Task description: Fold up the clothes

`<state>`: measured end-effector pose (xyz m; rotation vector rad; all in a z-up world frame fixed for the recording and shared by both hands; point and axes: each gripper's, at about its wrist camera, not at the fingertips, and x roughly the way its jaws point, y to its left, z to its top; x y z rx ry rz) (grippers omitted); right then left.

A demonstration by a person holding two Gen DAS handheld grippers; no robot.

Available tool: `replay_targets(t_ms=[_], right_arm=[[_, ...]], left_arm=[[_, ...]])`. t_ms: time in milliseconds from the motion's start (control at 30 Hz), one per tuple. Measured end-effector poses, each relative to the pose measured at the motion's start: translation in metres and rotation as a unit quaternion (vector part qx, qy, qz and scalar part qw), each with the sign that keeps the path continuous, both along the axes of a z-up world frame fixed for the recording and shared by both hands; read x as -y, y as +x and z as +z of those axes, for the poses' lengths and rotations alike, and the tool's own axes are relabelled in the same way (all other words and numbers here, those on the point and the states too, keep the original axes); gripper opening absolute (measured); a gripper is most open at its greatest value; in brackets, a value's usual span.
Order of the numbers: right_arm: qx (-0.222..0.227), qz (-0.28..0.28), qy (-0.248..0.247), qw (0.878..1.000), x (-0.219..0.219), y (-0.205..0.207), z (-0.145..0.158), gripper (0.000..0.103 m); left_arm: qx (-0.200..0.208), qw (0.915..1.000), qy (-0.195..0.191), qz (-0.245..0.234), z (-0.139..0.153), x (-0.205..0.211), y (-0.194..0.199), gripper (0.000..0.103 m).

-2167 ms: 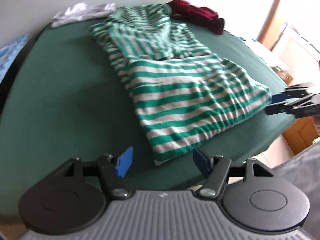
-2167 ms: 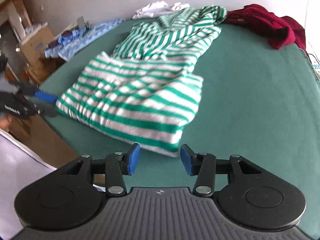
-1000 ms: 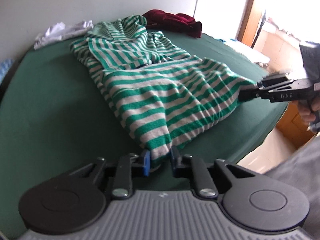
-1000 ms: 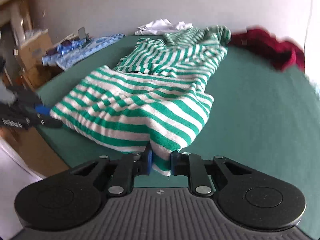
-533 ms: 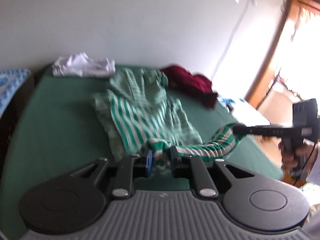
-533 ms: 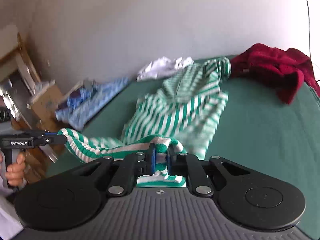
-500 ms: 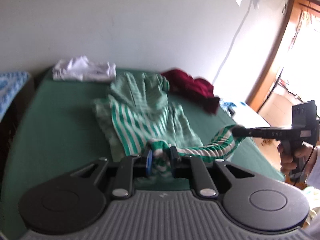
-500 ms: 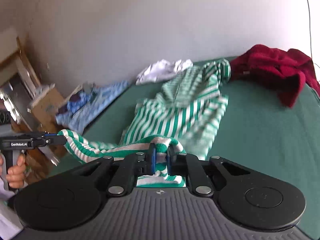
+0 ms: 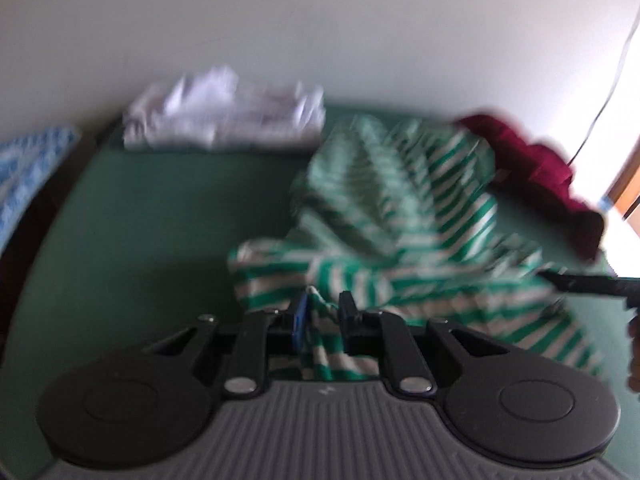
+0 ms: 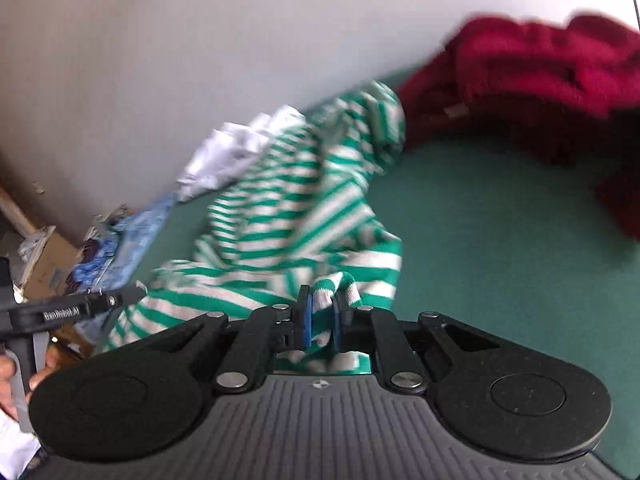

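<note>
Two tongs each have a corner of the green-and-white striped garment (image 9: 400,216) between their pads, over the green table (image 9: 152,216). The left gripper (image 9: 323,312) has striped cloth between its blue pads while its jaws are opening. The right gripper (image 10: 320,314) pinches a rolled hem fold, its jaws closing. Ahead of both, the garment lies bunched. Beyond it sit a white cloth (image 9: 224,112) and a dark red garment (image 10: 540,80).
</note>
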<state>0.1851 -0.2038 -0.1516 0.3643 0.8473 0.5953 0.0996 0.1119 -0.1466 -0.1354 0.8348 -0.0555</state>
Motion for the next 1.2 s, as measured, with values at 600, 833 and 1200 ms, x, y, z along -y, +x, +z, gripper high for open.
replay_targets(t_ms=[600, 833, 1200], right_arm=[[0.018, 0.064, -0.078, 0.995, 0.017, -0.126, 0.027, 0.046], [0.029, 0.04, -0.08, 0.996, 0.001, -0.13, 0.026, 0.011], [0.049, 0.08, -0.184, 0.978, -0.002, -0.124, 0.027, 0.004]], left_arm=[[-0.019, 0.9908, -0.014, -0.133, 0.002, 0.026, -0.129, 0.069], [0.005, 0.9889, -0.035, -0.145, 0.0, 0.014, -0.117, 0.022], [-0.013, 0.987, -0.01, -0.16, -0.006, -0.004, -0.132, 0.011]])
